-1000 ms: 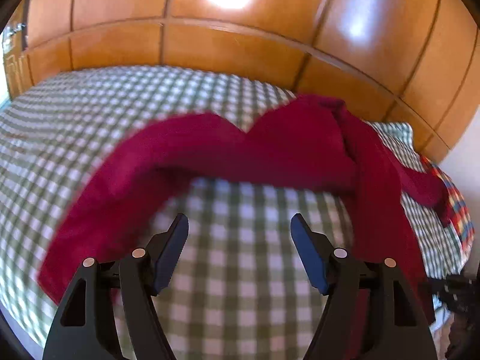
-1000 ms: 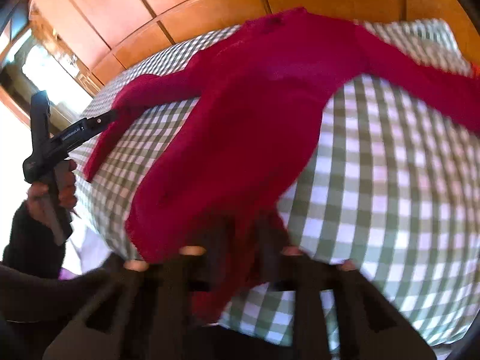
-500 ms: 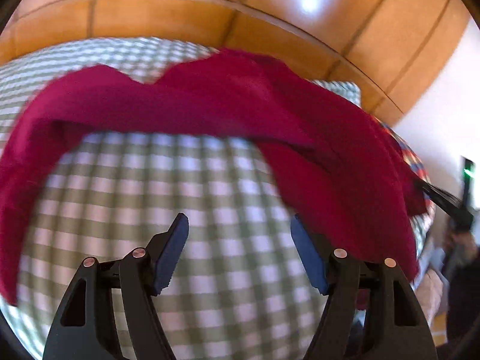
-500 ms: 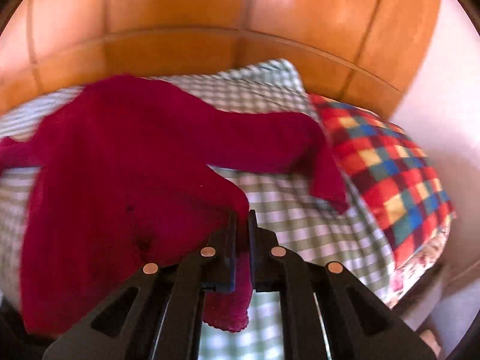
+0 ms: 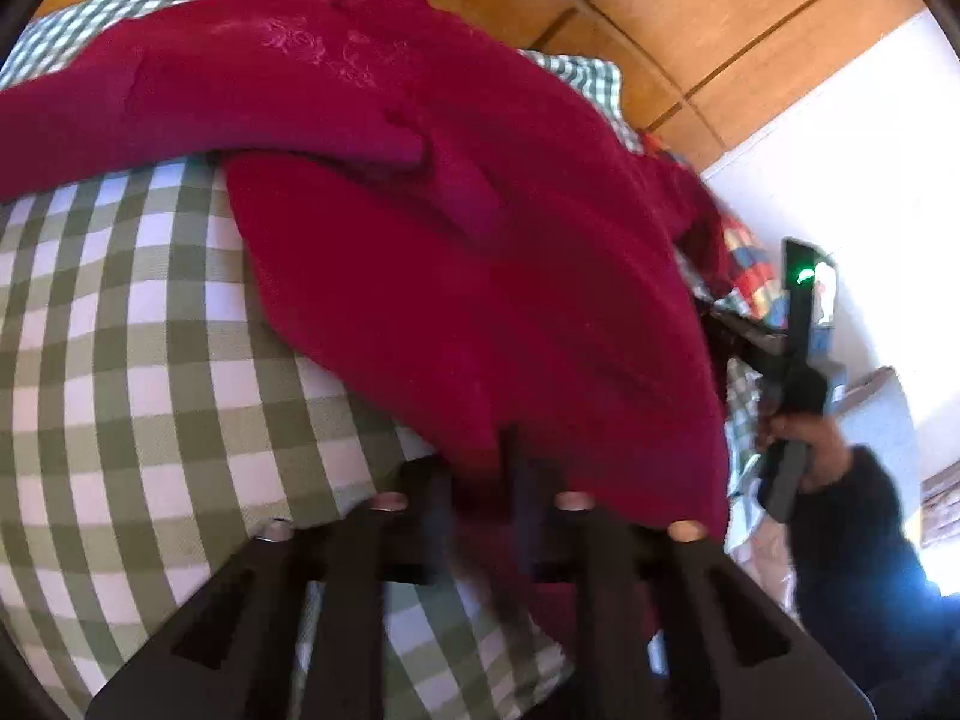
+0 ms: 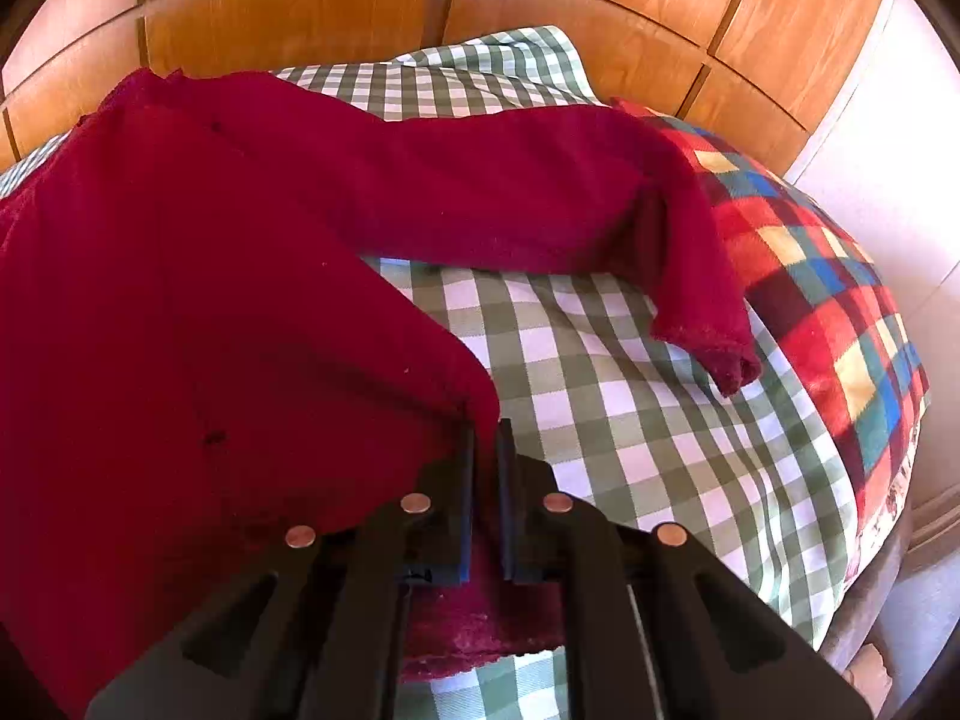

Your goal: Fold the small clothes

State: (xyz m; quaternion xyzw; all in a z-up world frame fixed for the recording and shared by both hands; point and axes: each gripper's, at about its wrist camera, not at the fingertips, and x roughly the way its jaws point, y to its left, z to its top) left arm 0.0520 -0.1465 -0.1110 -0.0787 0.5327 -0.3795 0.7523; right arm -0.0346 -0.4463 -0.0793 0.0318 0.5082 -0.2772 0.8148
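A dark red knit sweater [image 5: 420,180] lies spread on the green-and-white checked bed [image 5: 120,360]. My left gripper [image 5: 480,480] is blurred, its jaws close together at the sweater's bottom hem, with red fabric between them. My right gripper [image 6: 486,456] is shut on the hem's other corner of the sweater [image 6: 180,300]. One sleeve [image 6: 690,252] trails right toward the pillow. The right gripper and the hand holding it also show in the left wrist view [image 5: 798,360].
A multicoloured checked pillow [image 6: 828,276] lies at the bed's right end. A wooden panelled wall [image 6: 360,18] stands behind the bed. A white wall [image 5: 840,150] is on the right. The bed's near edge is just below both grippers.
My left gripper has moved right onto the sweater's hem and its open jaws have closed on the fabric. My right gripper stays shut on the hem and barely moved.
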